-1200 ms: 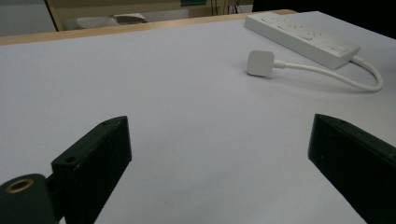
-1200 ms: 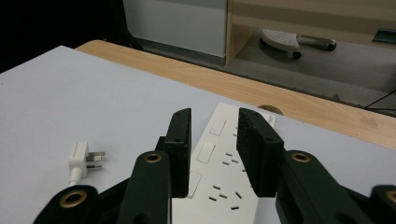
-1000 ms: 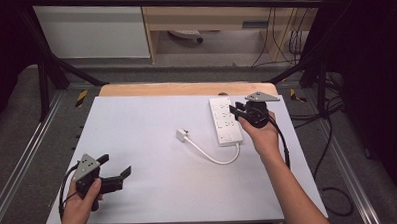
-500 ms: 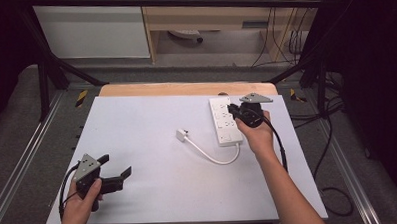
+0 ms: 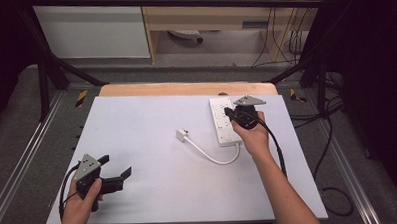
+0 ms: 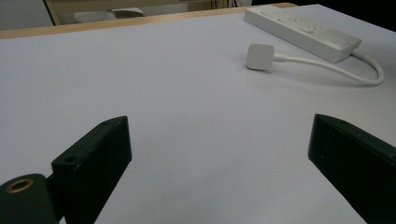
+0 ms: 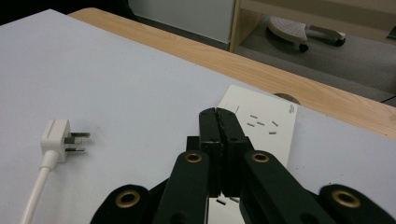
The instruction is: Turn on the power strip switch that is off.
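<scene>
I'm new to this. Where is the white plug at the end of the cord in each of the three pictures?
High view: the plug lies mid-table, left of the power strip.
Left gripper view: upper right, its flat back showing.
Right gripper view: far left, prongs pointing right.
Shared landmark: the power strip, on the table's far right side, joined to the plug by the cord.

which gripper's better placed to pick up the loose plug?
Probably left. The left gripper has its jaws wide open and pointed across bare table toward the plug. The right gripper sits closer, but its jaws are shut and it hangs over the power strip, aimed away from the plug.
</scene>
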Demonstrator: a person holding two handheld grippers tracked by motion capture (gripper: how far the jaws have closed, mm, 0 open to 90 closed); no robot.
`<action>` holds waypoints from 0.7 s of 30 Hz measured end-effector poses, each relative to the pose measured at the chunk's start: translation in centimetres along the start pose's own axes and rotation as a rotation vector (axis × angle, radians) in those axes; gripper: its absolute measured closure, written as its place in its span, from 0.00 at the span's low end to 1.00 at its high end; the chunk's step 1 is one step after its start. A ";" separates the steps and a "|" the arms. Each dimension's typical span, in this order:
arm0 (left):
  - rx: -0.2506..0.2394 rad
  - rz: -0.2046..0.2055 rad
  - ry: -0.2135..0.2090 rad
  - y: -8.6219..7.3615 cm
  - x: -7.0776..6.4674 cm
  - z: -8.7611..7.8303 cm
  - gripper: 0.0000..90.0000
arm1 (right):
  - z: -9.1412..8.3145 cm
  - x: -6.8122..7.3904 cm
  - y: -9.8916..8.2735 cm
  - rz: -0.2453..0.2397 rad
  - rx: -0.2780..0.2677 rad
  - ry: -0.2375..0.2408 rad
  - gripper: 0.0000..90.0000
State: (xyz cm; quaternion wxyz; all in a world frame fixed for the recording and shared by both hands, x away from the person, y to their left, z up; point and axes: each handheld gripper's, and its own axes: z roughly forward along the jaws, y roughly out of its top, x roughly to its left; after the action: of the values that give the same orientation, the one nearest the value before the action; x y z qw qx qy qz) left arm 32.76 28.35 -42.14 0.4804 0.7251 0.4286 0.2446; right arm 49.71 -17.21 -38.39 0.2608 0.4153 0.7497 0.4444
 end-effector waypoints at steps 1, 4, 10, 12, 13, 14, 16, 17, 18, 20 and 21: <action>0.000 0.000 0.000 0.0 0.0 0.0 0.07 | 0.1 0.0 0.0 -0.002 0.001 0.000 1.00; 0.000 -0.001 -0.002 0.0 0.0 0.0 0.07 | 0.4 -0.2 -0.3 -0.002 0.010 -0.001 1.00; 0.001 0.004 -0.006 0.0 -0.1 0.0 0.07 | 0.9 -0.2 -0.5 0.007 0.020 0.000 1.00; 0.002 0.004 -0.006 0.0 -0.1 0.0 0.07 | 1.1 0.0 -0.6 0.006 0.022 -0.001 1.00; 0.001 0.003 -0.006 0.0 -0.1 0.0 0.07 | 1.2 0.0 -0.6 0.000 0.027 -0.002 1.00; 0.001 0.002 -0.006 0.0 -0.1 0.0 0.07 | 1.3 0.1 -0.7 0.002 0.028 0.000 1.00; 0.004 0.001 -0.008 0.0 -0.1 0.1 0.07 | 1.6 0.2 -0.9 0.008 0.030 -0.001 1.00; 0.005 -0.003 -0.013 0.0 -0.1 0.1 0.07 | 1.7 0.3 -0.9 0.004 0.033 -0.002 1.00; 0.007 -0.001 -0.014 0.0 -0.2 0.1 0.07 | 1.9 0.4 -1.1 -0.002 0.038 -0.011 1.00; 0.006 0.007 -0.011 0.0 -0.2 0.1 0.07 | 2.0 0.4 -1.1 0.002 0.040 -0.013 1.00; 0.006 0.006 -0.012 0.0 -0.2 0.1 0.07 | 2.1 0.4 -1.2 0.004 0.041 -0.013 1.00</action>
State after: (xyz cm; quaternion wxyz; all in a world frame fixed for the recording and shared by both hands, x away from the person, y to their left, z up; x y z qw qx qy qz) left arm 32.71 28.17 -42.18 0.4800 0.7292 0.4243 0.2405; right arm 50.63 -16.23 -40.43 0.2560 0.4250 0.7561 0.4268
